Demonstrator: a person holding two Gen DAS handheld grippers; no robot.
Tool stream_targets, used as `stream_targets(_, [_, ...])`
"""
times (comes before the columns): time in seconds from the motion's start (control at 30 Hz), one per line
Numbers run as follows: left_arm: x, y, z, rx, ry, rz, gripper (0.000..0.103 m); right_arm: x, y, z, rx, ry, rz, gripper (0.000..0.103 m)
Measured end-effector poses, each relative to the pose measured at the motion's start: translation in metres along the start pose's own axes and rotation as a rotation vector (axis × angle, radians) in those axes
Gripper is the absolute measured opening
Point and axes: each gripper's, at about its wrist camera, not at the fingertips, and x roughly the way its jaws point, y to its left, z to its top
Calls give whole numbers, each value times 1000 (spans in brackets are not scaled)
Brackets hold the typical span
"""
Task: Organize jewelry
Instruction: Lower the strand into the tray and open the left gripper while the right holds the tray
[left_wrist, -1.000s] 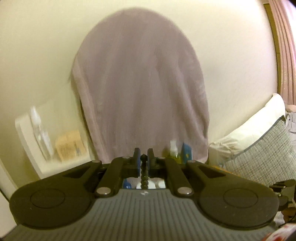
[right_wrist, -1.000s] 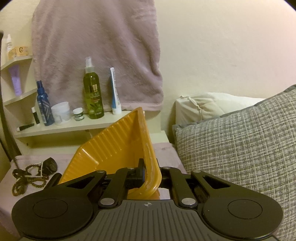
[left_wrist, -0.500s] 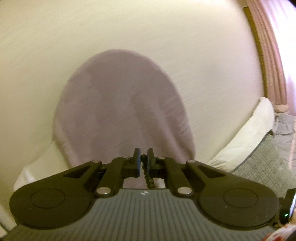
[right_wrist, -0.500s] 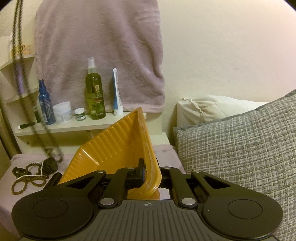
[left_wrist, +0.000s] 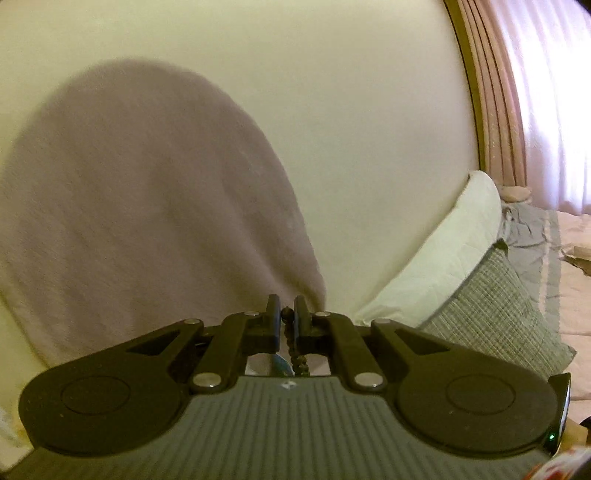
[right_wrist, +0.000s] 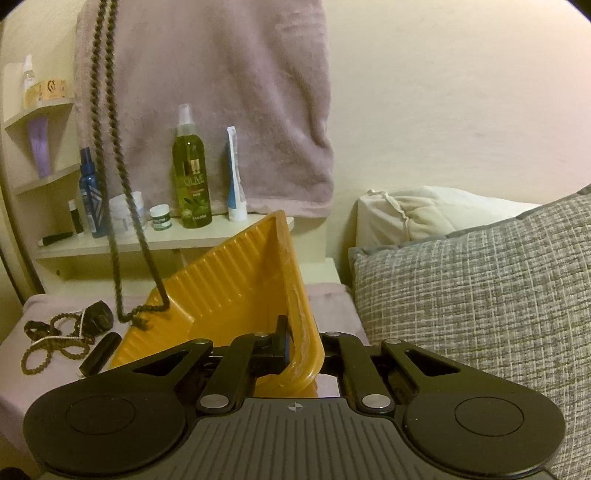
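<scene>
My left gripper (left_wrist: 285, 314) is shut on a dark beaded necklace (left_wrist: 291, 347), whose beads show between the pads and hang below them. In the right wrist view the same necklace (right_wrist: 110, 162) hangs as a long double strand from above, its low end at the left edge of the orange tray (right_wrist: 236, 280). My right gripper (right_wrist: 295, 332) is shut on the tray's near right rim and holds the tray tilted up. More beaded necklaces (right_wrist: 48, 339) and a dark small object (right_wrist: 98, 315) lie on the pink cloth left of the tray.
A shelf (right_wrist: 155, 240) behind the tray carries a green spray bottle (right_wrist: 191, 173), a blue bottle (right_wrist: 90, 192), jars and a tube. A mauve towel (right_wrist: 221, 96) hangs on the wall. A grey woven pillow (right_wrist: 472, 288) and a white pillow (right_wrist: 424, 210) fill the right side.
My left gripper rose and swung right, lifting the necklace. The strand entered the right wrist view at the left and now hangs over the tray's left edge. The right gripper kept still.
</scene>
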Motion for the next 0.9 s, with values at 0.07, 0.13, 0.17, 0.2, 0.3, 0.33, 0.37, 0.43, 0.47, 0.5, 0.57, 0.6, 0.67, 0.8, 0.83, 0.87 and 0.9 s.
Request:
stream_targets(0.07, [14,-4,-3,-2,17,-20,6,0,0,-1,2,2,-3,7])
stream_targets(0.13, [25,-8,-5,2,30,-40,6,1,0,-2,6,6,-5,6])
stream_targets(0.17, [30,-10,-5,5,34,-50,6,1,0,-2,9,7,-7,6])
stream_targets(0.2, [35,-13,-5,5,38,-60,6,2,-1,-2,13,8,-8,6])
stream_targets(0.3, [49,-20,-8,11,60,-91,6,2,-2,-3,21,11,-11,6])
stream_targets(0.33, [55,-22,-10,11,74,-103,6,2,-2,-3,22,12,-11,6])
stream_targets(0.37, [60,-23,-13,14,86,-111,6,2,-3,-3,22,15,-12,6])
stream_targets(0.43, [71,-29,-23,31,121,-123,6,3,-4,-4,23,20,-12,6])
stream_targets(0.47, [78,-32,-30,37,141,-131,6,3,-4,-5,23,22,-12,6])
stream_targets(0.5, [83,-34,-37,50,164,-140,6,3,-5,-6,23,24,-10,6])
stream_targets(0.57, [92,-38,-50,76,202,-165,6,4,-7,-6,22,29,-8,6])
stream_targets(0.6, [97,-38,-59,91,224,-189,6,5,-8,-7,24,31,-6,6])
stream_targets(0.67, [104,-41,-73,129,262,-256,6,6,-10,-8,25,36,-4,6])
stream_targets(0.8, [118,-50,-105,262,360,-379,6,7,-11,-7,25,40,-7,6])
stream_targets(0.83, [120,-54,-112,301,384,-402,6,7,-11,-7,25,40,-7,6])
stream_targets(0.87, [120,-58,-120,341,403,-420,6,7,-10,-7,24,39,-8,6])
stream_targets(0.9, [121,-62,-127,385,420,-438,6,7,-10,-7,22,39,-8,6])
